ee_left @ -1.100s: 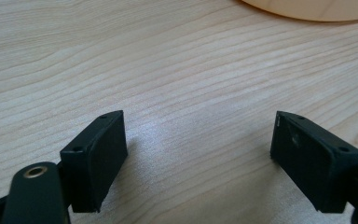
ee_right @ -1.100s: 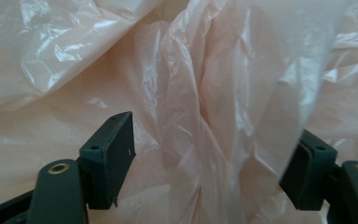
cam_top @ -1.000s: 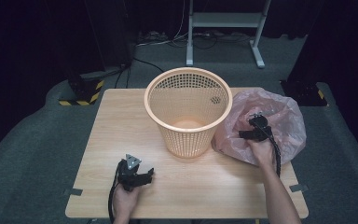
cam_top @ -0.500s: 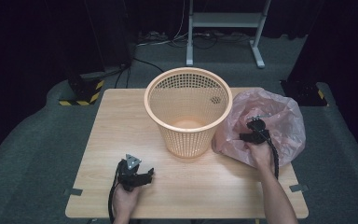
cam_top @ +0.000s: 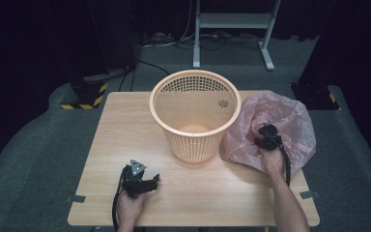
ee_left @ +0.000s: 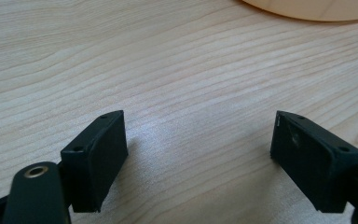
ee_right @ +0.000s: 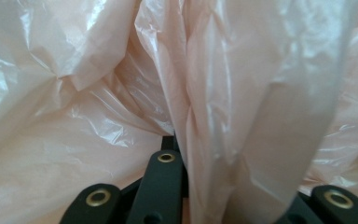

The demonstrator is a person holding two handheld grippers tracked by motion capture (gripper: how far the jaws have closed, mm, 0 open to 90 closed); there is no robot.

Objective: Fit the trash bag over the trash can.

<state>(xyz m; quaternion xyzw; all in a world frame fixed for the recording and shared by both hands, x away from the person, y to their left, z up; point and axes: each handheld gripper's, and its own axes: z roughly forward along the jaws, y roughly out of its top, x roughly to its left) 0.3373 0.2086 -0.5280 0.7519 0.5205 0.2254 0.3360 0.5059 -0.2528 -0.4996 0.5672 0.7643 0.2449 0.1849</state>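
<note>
Beside orange basket [cam_top: 194,113], crumpled translucent pink plastic bag [cam_top: 290,121], glossy creases

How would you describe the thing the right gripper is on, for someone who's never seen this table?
Start at the orange mesh basket standing in the middle of the wooden table. Just right of it, touching its side, lies a crumpled plastic bag, with the right gripper closed on a fold of it. It is the only soft, translucent pink thing there.
</note>
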